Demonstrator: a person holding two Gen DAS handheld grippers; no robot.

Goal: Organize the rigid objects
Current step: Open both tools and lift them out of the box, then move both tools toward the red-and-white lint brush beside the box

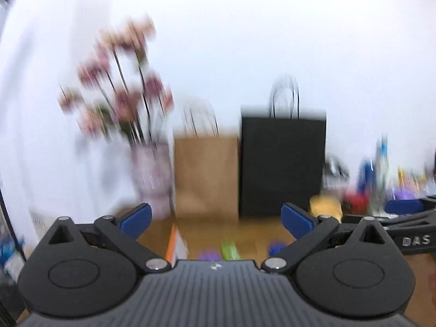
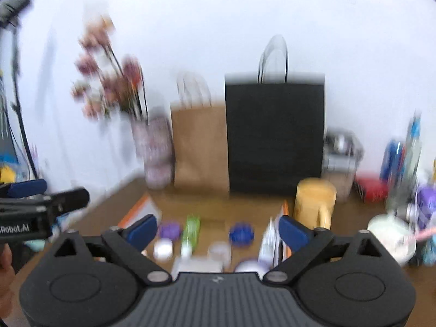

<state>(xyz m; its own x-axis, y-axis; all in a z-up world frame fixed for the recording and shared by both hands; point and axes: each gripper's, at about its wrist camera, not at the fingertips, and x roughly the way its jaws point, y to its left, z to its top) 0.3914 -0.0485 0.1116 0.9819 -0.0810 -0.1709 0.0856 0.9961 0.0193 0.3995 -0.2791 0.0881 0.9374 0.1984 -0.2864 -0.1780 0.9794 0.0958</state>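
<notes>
Standing wide apart with nothing between their blue pads, the left gripper (image 1: 216,219) and right gripper (image 2: 218,230) both hang above the wooden table (image 2: 212,204). Small rigid items lie ahead of the right one: a green tube (image 2: 190,230), a ribbed blue lid (image 2: 241,233), a purple lid (image 2: 169,230), a white cap (image 2: 163,248). Behind stand a matte black paper bag (image 2: 275,133), a kraft bag (image 2: 200,147) and a yellow cylinder (image 2: 314,200). Motion blur smears every edge; labels are unreadable.

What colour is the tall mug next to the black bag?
The mug is yellow, clearest in the right wrist view.
</notes>
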